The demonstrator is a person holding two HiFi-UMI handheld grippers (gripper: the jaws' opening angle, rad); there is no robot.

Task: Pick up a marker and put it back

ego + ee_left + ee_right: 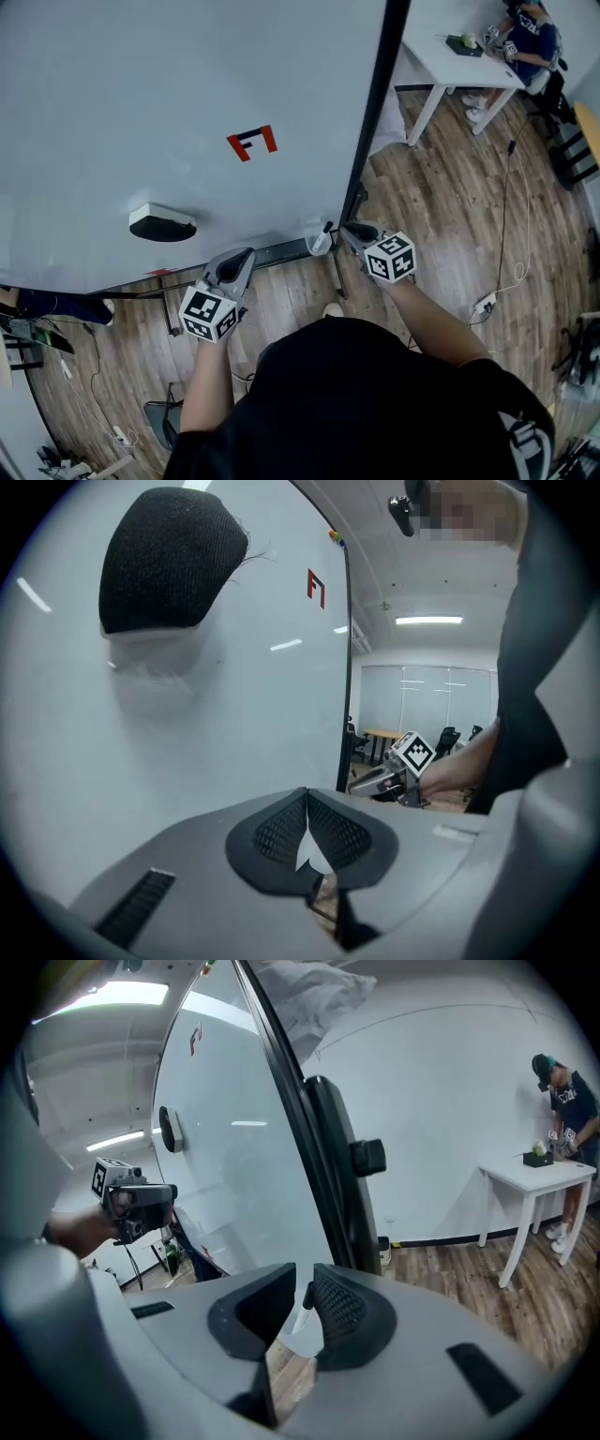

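A marker (pixel 324 233) with a white body and black cap stands upright in a small white cup (pixel 318 247) at the whiteboard's (pixel 187 94) lower right corner. My right gripper (pixel 345 228) is right at it. In the right gripper view the marker (pixel 301 1312) rises out of the cup (pixel 298 1337) between the parted pads; its cap lies close to the right pad and clear of the left one. My left gripper (pixel 239 255) hovers in front of the board's lower edge, left of the cup. Its pads (pixel 281 832) meet at the tip and hold nothing.
A black-and-white eraser (pixel 161 223) sticks to the board above my left gripper. The board's black frame post (pixel 375 112) runs up beside the cup. A white table (pixel 459 61) with a seated person (pixel 530 33) is at the far right. Cables (pixel 506 187) lie on the wooden floor.
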